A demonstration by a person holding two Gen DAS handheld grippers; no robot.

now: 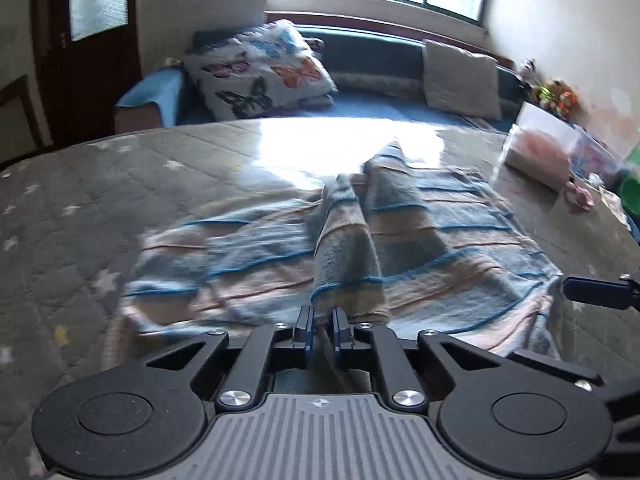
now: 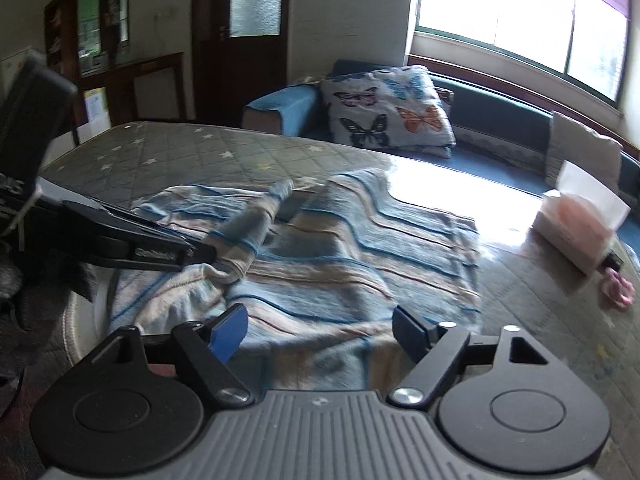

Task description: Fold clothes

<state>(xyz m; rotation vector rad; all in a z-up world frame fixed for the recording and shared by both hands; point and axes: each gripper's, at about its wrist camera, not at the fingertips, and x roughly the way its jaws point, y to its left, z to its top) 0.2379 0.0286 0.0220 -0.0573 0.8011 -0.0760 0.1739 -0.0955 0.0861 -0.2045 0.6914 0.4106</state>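
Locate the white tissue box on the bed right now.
The tissue box sits at the bed's far right edge in both views, right of the striped sweater, with a small pink item beside it.

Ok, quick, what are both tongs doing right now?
Left tongs: closed on a raised fold of the striped garment.
Right tongs: open, holding nothing, above the garment's near edge.
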